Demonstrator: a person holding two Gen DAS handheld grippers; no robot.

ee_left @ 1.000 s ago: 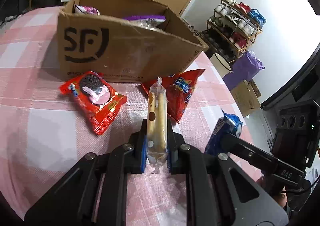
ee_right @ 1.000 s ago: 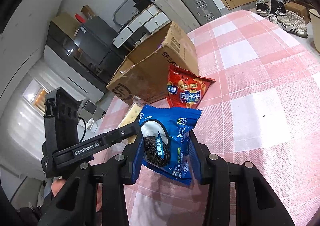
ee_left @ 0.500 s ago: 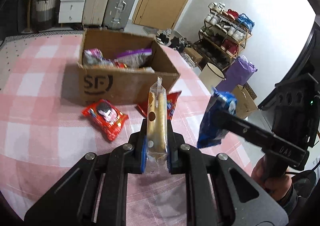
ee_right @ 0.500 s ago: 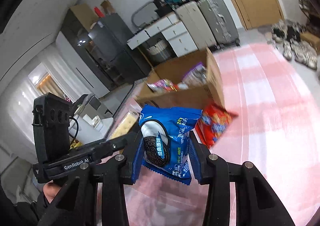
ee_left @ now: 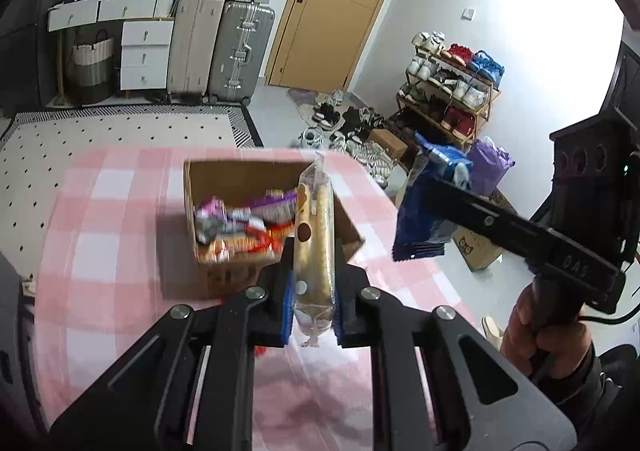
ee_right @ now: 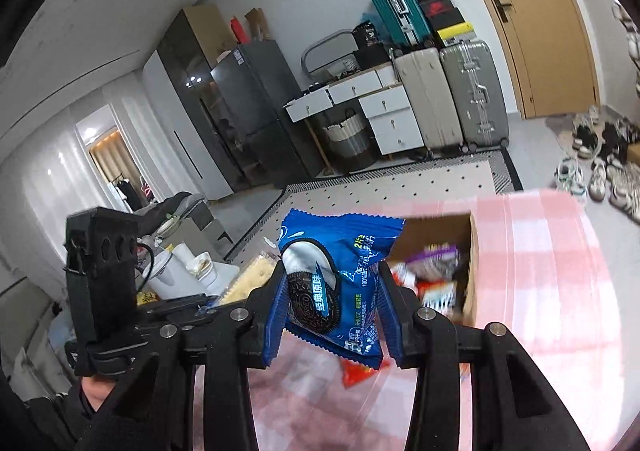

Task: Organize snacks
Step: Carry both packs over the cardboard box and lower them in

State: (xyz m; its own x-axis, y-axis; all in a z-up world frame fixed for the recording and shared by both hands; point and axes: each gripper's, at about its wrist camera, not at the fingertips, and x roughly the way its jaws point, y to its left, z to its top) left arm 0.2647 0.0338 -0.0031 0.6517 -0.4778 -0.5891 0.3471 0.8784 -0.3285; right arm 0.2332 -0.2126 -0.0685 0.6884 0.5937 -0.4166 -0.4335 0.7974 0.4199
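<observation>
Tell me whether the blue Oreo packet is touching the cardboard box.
Apart. The left wrist view shows the blue Oreo packet hanging in the air right of the cardboard box.

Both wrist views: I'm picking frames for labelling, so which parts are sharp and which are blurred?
Left wrist view: the wafer pack is crisp; the cardboard box and checked tablecloth are smeared. Right wrist view: the blue cookie pack reads clearly; the box contents are blurred, and the room edges bend.

Domestic interior, a lived-in home: suitcases stacked beside a white drawer unit, a loaded shoe rack near the wooden door, a refrigerator, and a pink checked tablecloth on the worktop.
</observation>
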